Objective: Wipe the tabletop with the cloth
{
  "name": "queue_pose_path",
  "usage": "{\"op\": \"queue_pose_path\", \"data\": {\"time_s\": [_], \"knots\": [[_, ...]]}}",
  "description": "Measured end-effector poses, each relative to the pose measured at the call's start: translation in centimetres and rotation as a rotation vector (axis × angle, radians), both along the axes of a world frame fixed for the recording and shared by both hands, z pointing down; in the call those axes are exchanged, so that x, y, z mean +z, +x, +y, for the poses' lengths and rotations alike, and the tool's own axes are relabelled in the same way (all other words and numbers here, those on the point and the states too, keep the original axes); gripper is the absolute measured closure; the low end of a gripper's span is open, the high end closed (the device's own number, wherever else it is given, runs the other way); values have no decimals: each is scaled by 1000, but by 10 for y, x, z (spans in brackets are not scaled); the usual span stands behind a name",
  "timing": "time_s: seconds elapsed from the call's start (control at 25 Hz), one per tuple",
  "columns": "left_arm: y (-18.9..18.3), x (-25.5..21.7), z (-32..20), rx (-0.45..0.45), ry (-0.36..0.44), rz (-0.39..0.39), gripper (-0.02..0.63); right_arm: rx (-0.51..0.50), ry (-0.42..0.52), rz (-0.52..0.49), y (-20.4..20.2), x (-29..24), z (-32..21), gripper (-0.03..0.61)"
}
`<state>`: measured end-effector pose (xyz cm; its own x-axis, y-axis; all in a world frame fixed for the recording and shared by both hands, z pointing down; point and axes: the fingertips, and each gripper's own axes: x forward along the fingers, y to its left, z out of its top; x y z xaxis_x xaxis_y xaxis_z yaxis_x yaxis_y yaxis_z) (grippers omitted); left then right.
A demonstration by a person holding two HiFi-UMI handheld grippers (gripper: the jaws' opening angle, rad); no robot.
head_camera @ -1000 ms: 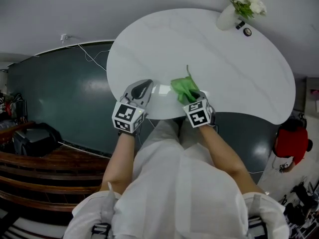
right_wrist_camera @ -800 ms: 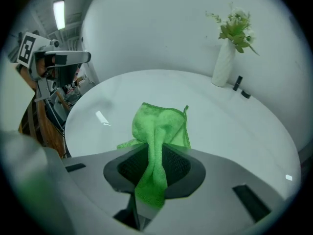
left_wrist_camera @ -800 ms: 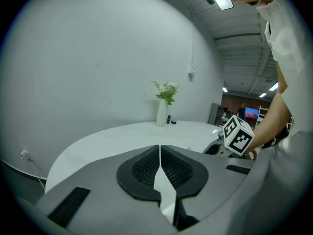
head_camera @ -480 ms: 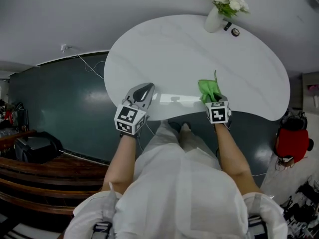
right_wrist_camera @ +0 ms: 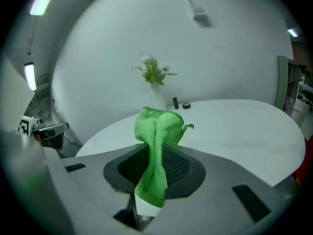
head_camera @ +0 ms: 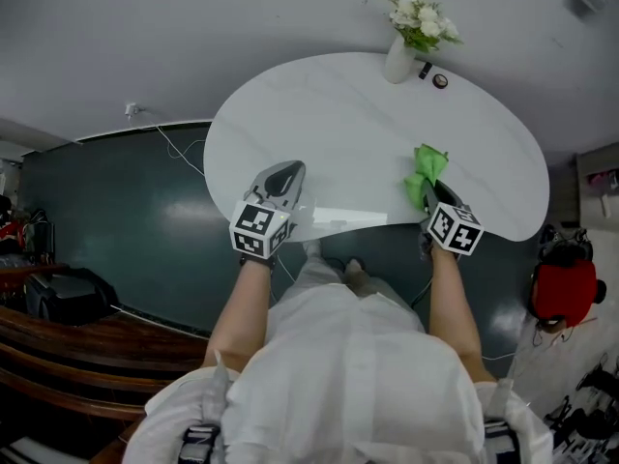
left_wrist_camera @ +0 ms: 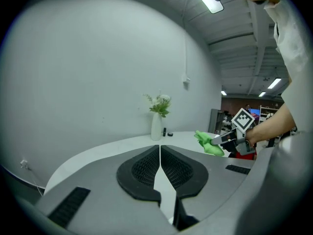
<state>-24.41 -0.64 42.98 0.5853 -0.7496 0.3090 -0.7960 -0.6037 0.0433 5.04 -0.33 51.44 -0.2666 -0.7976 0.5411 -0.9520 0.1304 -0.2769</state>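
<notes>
The green cloth (head_camera: 427,170), pinched in the right gripper (head_camera: 431,192), is now at the right part of the tabletop (head_camera: 329,114). It has swept there from the near middle, so wiping advances. The left gripper (head_camera: 282,176) is pressed together, empty.

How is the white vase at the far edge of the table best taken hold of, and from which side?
The vase stands upright and slim, so probably grip its plain body below the flowers, with the jaws level. Come from the person's left: two small dark things stand close on its right.
</notes>
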Motion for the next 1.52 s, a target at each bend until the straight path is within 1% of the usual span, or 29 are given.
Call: {"op": "queue_pose_path", "data": {"time_s": [0.2, 0.36, 0.48, 0.76, 0.92, 1.2, 1.52], "knots": [[-5, -34, -10, -58, 62, 18, 595, -1, 147, -16, 14, -54, -3, 497], [-11, -63, -19, -102, 113, 22, 595, 15, 250, 31, 32, -94, -1, 497], [-12, -79, -20, -118, 144, 29, 595, 32, 299, 51, 44, -116, 5, 497], [3, -97, -20, -103, 177, 14, 595, 29, 395, 103, 61, -159, 9, 497], [6, -105, -22, -105, 192, 12, 595, 25, 432, 124, 67, -174, 9, 498], [12, -114, -20, -106, 221, 12, 595, 33, 440, 147, 78, -178, 12, 500], [11, -119, -15, -105, 229, 11, 595, 14, 479, 183, 76, -189, 15, 500]]}}
